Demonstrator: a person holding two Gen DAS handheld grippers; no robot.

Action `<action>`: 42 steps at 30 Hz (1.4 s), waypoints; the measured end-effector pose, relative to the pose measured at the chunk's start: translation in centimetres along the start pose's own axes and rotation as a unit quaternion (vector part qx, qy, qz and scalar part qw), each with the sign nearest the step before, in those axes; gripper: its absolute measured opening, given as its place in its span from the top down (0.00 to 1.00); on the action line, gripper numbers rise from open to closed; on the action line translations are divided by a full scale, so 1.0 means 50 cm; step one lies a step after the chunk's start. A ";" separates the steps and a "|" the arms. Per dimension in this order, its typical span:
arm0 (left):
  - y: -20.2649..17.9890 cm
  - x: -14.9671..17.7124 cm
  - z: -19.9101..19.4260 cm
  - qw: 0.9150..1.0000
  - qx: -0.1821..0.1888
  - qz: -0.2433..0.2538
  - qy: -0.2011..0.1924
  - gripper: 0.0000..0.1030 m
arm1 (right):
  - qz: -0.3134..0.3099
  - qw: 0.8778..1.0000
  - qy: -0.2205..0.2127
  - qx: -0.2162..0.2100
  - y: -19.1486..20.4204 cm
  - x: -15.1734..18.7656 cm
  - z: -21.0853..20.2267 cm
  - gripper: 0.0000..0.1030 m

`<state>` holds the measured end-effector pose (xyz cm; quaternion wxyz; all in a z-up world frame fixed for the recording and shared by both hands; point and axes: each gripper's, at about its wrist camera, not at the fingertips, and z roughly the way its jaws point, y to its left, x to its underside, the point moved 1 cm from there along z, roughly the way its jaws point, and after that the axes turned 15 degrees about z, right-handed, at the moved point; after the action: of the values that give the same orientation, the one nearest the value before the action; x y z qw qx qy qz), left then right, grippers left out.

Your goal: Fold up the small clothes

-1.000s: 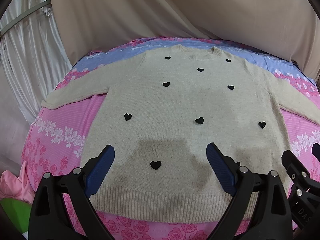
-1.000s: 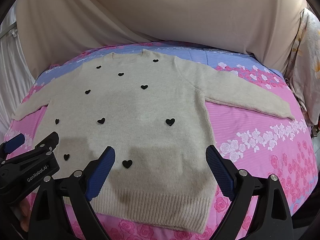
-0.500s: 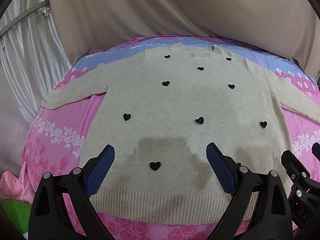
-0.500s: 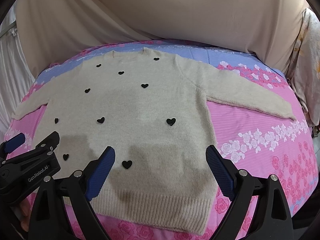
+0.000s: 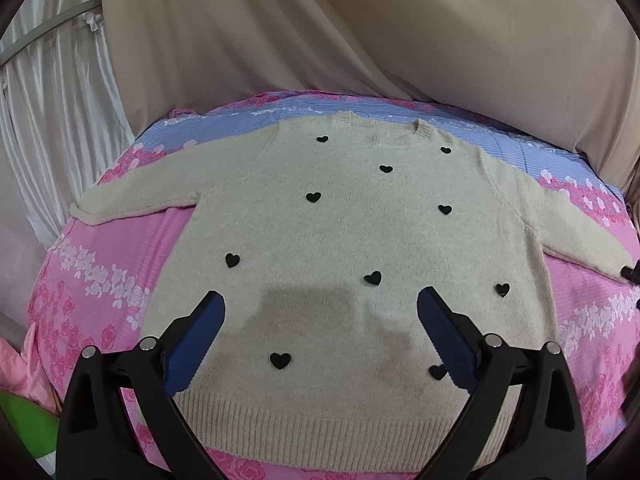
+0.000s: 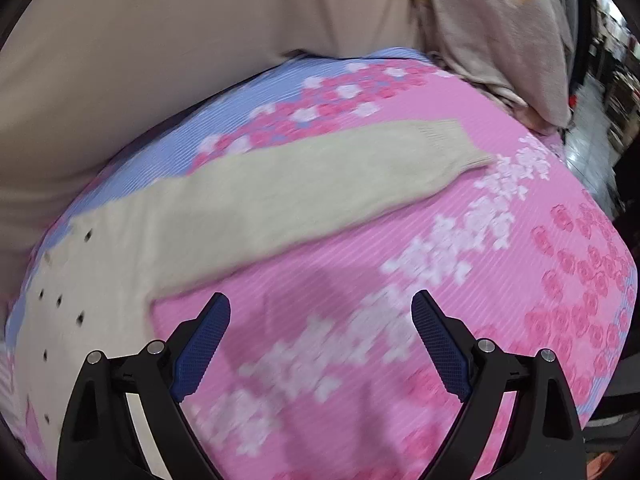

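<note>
A beige knit sweater [image 5: 352, 232] with several small black hearts lies flat and face up on a pink and blue flowered bedsheet [image 5: 100, 280], both sleeves spread outward. My left gripper [image 5: 320, 312] hangs open above the sweater's lower hem area, holding nothing. In the right wrist view the sweater's right sleeve [image 6: 304, 188] stretches across the sheet, its ribbed cuff [image 6: 452, 140] toward the bed's far right. My right gripper [image 6: 320, 312] is open above the bare sheet just below that sleeve, empty. The view is motion-blurred.
Beige draped fabric [image 5: 360, 40] rises behind the bed. A white curtain [image 5: 52, 100] hangs at the left. Pink cloth [image 5: 16, 364] and something green [image 5: 24, 420] sit at the lower left. Another pale cloth [image 6: 500, 32] lies at the bed's far right corner.
My right gripper has swung quickly to the right, from over the sweater's body to over the sheet below the right sleeve. The left gripper has barely moved. The sweater lies as before.
</note>
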<state>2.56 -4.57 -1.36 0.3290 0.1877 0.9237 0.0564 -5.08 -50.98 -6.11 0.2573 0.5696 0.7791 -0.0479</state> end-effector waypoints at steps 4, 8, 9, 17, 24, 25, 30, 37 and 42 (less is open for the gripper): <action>-0.015 -0.019 0.005 1.000 -0.017 0.006 0.006 0.08 | 0.066 0.997 -0.008 0.031 -0.097 -0.153 0.098 0.17; -0.011 -0.030 0.014 0.999 -0.033 0.002 0.017 0.08 | 0.145 0.988 0.013 0.042 -0.178 -0.241 0.187 0.37; -0.008 -0.032 0.018 0.999 -0.038 0.002 0.022 0.08 | 0.154 0.987 0.019 0.040 -0.188 -0.250 0.203 0.47; 0.003 -0.039 0.058 0.998 -0.047 0.000 0.049 0.08 | 0.181 0.979 0.011 -0.089 -0.160 -0.269 0.197 0.91; 0.016 -0.056 0.089 0.999 -0.013 -0.012 0.045 0.08 | 0.020 0.956 0.018 -0.293 0.198 -0.219 -0.018 0.92; 0.021 -0.057 0.091 0.999 -0.008 -0.017 0.042 0.08 | -0.010 0.947 0.032 -0.318 0.268 -0.193 -0.042 0.92; 0.070 -0.052 0.104 0.998 0.009 -0.051 0.035 0.08 | -0.131 0.910 0.111 -0.377 0.574 0.000 -0.076 0.92; 0.161 -0.033 0.174 0.990 0.047 -0.114 0.063 0.06 | -0.276 0.871 0.220 -0.341 0.844 0.356 -0.004 0.85; 0.218 -0.041 0.242 0.980 0.082 -0.164 0.077 0.06 | -0.273 0.883 0.165 -0.344 0.760 0.350 -0.044 0.65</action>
<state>15.02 4.48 -7.10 0.2452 0.0551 0.9661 -0.0595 24.98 -21.89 -3.87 0.2817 0.2101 0.9025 0.2490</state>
